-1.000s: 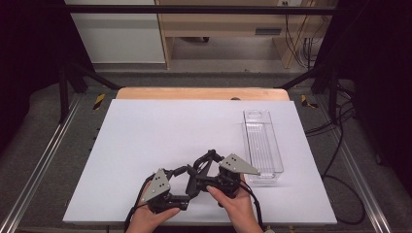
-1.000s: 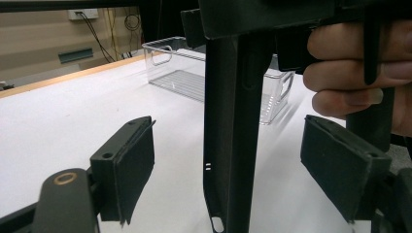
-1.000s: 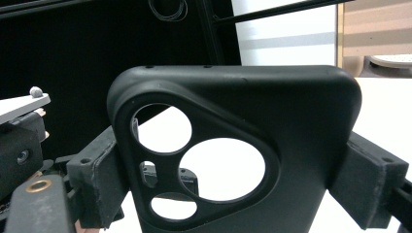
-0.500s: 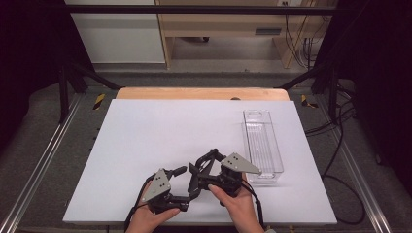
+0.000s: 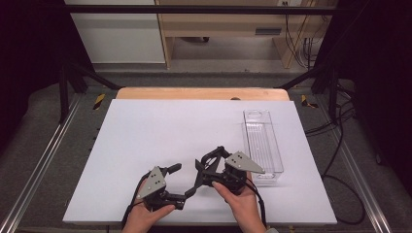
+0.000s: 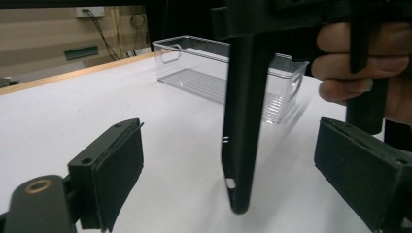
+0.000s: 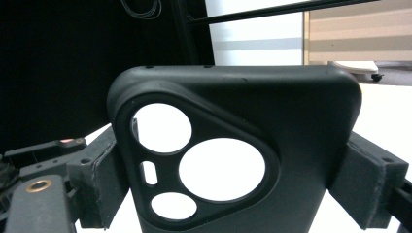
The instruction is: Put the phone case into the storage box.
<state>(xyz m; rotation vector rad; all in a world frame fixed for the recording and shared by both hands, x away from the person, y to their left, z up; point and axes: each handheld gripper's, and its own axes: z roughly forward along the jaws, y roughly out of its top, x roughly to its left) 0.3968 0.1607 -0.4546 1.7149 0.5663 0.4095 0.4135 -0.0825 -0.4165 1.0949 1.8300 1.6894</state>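
Note:
A black phone case (image 7: 291,145) with a three-hole camera cutout stands between the pads of my right gripper (image 7: 231,189), which is shut on its two long sides. In the high view the case (image 5: 200,172) slants down to the left from the right gripper (image 5: 214,167) toward my left gripper (image 5: 177,184). The left gripper view has the case (image 6: 245,97) edge-on, hanging between the left gripper's (image 6: 238,160) pads with a gap on each side. The left jaws have just been opening and touch nothing.
A clear plastic tray (image 5: 262,141) lies on the right side of the white table top (image 5: 160,131), just beyond the right hand; it is also in the left gripper view (image 6: 204,68). A wooden edge (image 5: 194,93) runs along the table's far side.
The left gripper's jaws have spread apart from the case's lower end. Both hands have stayed about where they were, and the right gripper keeps its hold.

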